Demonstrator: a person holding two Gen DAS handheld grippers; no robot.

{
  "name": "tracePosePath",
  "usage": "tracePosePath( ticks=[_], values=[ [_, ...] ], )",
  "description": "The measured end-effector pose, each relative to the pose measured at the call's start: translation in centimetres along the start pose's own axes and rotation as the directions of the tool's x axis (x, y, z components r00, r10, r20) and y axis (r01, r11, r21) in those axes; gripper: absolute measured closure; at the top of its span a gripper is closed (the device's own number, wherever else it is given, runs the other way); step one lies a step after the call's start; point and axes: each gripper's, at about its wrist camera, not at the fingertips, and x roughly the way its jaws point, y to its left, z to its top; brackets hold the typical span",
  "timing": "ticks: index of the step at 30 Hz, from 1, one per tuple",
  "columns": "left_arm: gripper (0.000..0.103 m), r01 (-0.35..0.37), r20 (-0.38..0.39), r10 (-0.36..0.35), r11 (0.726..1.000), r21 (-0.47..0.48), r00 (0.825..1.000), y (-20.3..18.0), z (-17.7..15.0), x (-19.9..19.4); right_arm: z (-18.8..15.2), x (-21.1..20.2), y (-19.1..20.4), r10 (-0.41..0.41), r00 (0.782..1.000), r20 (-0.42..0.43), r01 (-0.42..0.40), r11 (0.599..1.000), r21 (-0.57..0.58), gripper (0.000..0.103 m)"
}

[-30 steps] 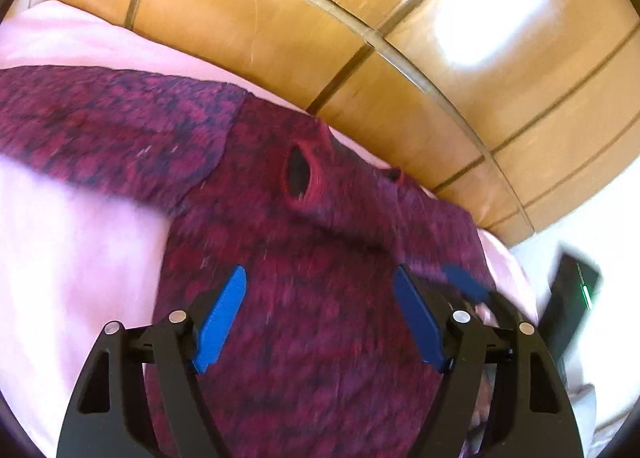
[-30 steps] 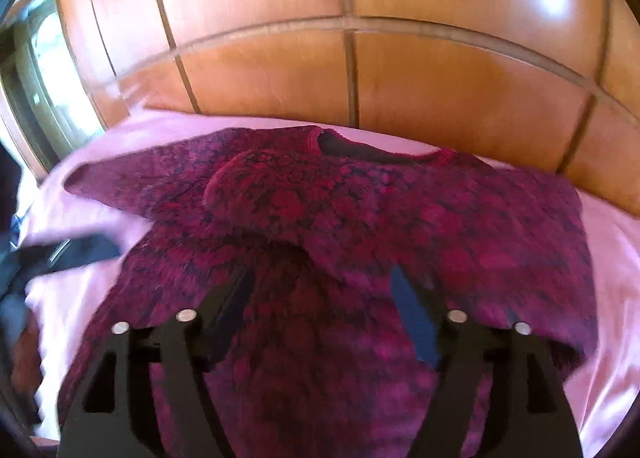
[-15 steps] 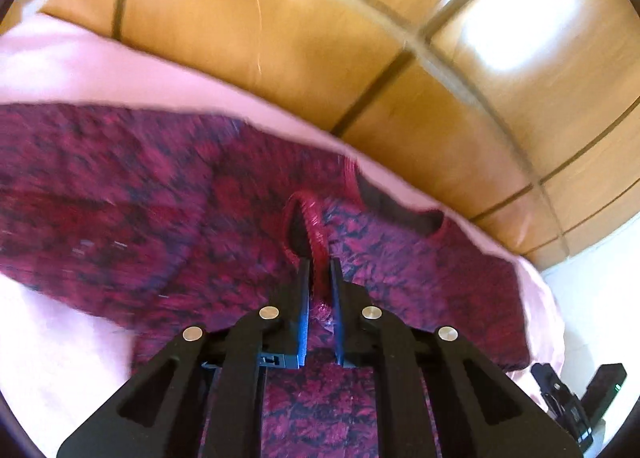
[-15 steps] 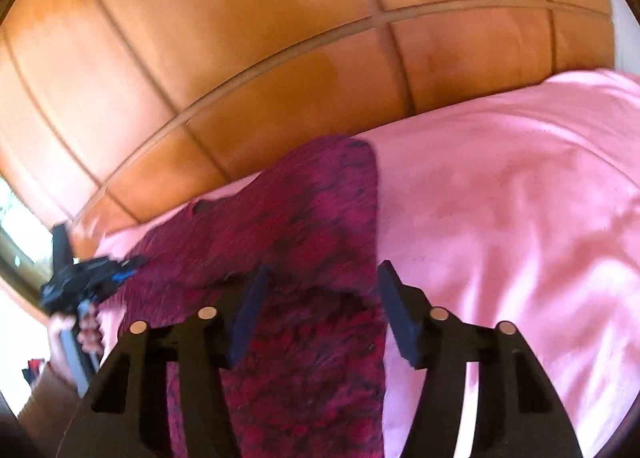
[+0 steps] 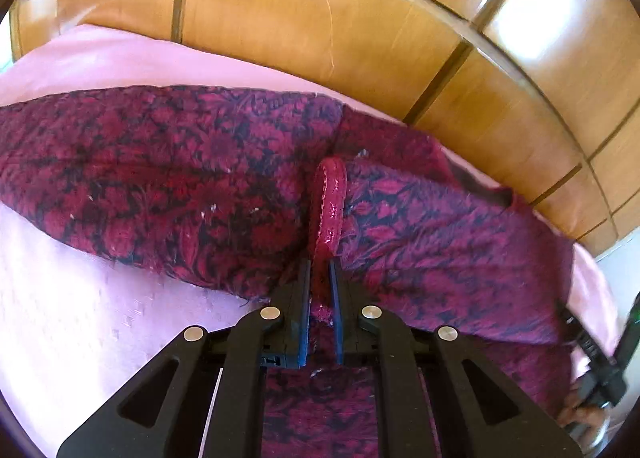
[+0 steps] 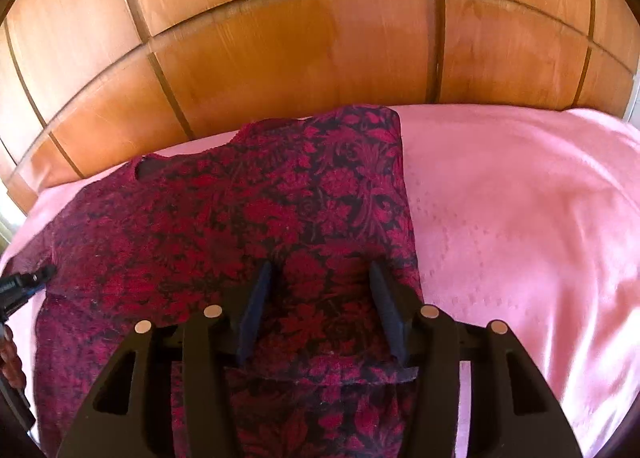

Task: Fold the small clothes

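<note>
Since half a second ago, the sweater's (image 6: 224,225) right sleeve lies folded across its body, and the right gripper (image 6: 320,298) hangs over it, jaws apart. Spread on the pink sheet (image 6: 520,217) near the wooden headboard (image 6: 300,37), the sweater has its red cuff (image 5: 330,201) still pinched in the left gripper (image 5: 319,298).

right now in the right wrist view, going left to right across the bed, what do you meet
left gripper poking in at the edge → red floral sweater with the open right gripper over it → bare pink bedspread
</note>
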Motion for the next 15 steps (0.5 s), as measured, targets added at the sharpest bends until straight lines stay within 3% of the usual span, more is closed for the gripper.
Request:
tracePosePath(
  ticks=[6, 9, 10, 11, 12, 13, 15],
  values=[
    [0.088, 0.054, 0.058, -0.05, 0.996, -0.07, 0.997, 1.7, -0.4, -3.0, -0.8, 0.4, 1.8, -0.105, 0.994, 0.042, 0.108, 0.99, -0.093, 0.05],
    [0.07, 0.083, 0.107, -0.07, 0.988, -0.127, 0.992, 3.9, -0.7, -4.7, -0.8, 0.2, 1.9, -0.111, 0.992, 0.054, 0.115, 0.989, -0.09, 0.046],
    [0.059, 0.08, 0.117, -0.06, 0.983, -0.167, 0.991, 5.3, -0.8, -5.5, -0.8, 0.0, 1.9, -0.114, 0.992, 0.058, 0.118, 0.989, -0.086, 0.042],
    [0.047, 0.056, 0.129, -0.03, 0.978, -0.2, 0.991, 6.5, -0.9, -6.1, -0.8, -0.4, 1.9, -0.127, 0.99, 0.064, 0.133, 0.988, -0.084, 0.028],
    [0.042, 0.042, 0.152, -0.006, 0.97, -0.238, 0.988, 7.8, -1.0, -6.8, -0.7, -0.6, 2.4, -0.146, 0.987, 0.072, 0.152, 0.985, -0.082, 0.019],
    [0.037, 0.031, 0.175, 0.019, 0.96, -0.277, 0.984, 9.4, -1.2, -7.6, -0.8, -1.4, 2.6, -0.145, 0.985, 0.092, 0.152, 0.986, -0.072, 0.019],
    [0.037, 0.013, 0.191, 0.056, 0.939, -0.343, 0.98, 12.5, -1.3, -8.7, -1.4, -2.9, 3.2, -0.108, 0.988, 0.113, 0.116, 0.991, -0.068, 0.018]
  ],
)
